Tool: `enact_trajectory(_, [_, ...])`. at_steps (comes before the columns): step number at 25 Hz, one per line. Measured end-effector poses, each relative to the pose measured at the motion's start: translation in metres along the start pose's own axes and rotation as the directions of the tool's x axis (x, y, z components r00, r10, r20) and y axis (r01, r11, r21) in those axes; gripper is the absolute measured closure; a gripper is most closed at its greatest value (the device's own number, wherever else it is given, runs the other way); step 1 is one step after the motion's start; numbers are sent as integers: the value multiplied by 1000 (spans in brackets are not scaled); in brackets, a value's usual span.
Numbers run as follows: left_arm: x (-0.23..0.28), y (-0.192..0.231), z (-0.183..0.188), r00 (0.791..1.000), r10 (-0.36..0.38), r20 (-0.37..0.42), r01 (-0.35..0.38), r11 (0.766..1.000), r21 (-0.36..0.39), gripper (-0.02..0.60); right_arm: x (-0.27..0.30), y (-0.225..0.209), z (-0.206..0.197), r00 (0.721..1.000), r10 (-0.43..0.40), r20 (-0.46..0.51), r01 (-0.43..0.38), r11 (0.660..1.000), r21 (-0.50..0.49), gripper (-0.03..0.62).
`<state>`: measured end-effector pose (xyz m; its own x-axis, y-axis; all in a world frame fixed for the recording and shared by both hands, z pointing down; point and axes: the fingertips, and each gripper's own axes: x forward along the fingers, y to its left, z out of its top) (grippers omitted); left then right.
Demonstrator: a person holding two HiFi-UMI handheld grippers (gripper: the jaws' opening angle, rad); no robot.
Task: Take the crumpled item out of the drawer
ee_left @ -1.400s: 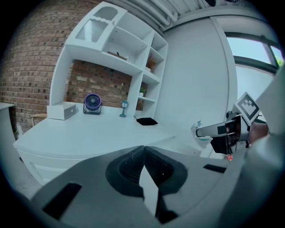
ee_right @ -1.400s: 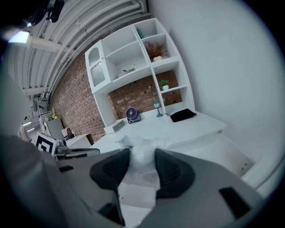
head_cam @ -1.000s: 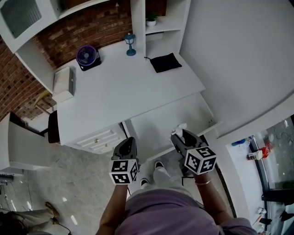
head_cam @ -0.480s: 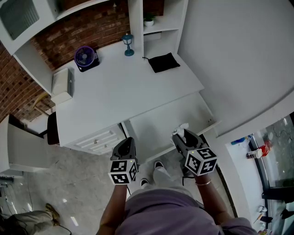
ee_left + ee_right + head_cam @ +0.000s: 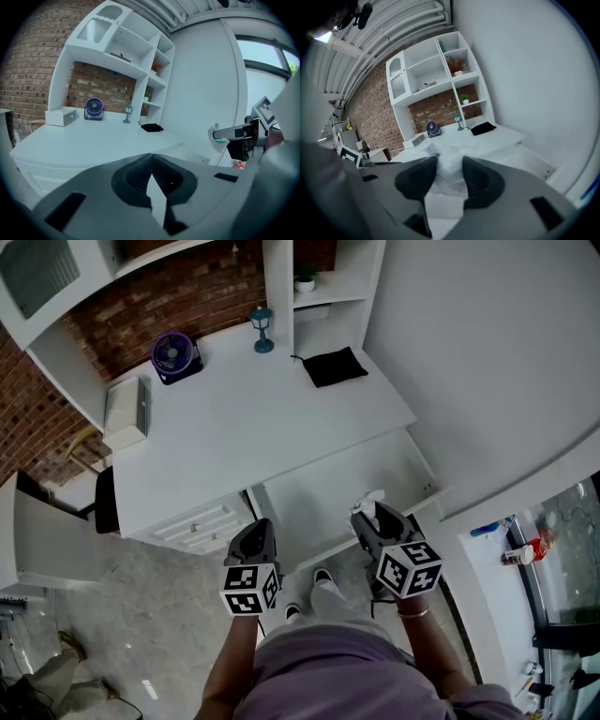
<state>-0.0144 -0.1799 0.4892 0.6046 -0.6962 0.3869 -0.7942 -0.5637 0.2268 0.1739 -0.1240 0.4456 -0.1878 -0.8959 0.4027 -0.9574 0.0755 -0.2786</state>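
One desk [image 5: 253, 432], one open drawer [image 5: 342, 486]; right gripper [image 5: 367, 513] grasps one crumpled item [image 5: 449, 165], left gripper [image 5: 151, 157] clenched

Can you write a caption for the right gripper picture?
Right gripper clamped on a crumpled white wad, open drawer and white desk beyond.

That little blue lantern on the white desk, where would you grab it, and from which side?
Probably its thin stem. The lantern stands upright, wider head above and round foot below, so fingers closing level there should not slip off. Come from the open front of the desk: the shelf upright stands close beside it.
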Motion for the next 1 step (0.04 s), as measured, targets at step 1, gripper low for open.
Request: enact_trajectory(1, [0,0,0,1000,1,-1,-1,1000,0,581,0,0,0,1000,0,-1,0,1000,0,413])
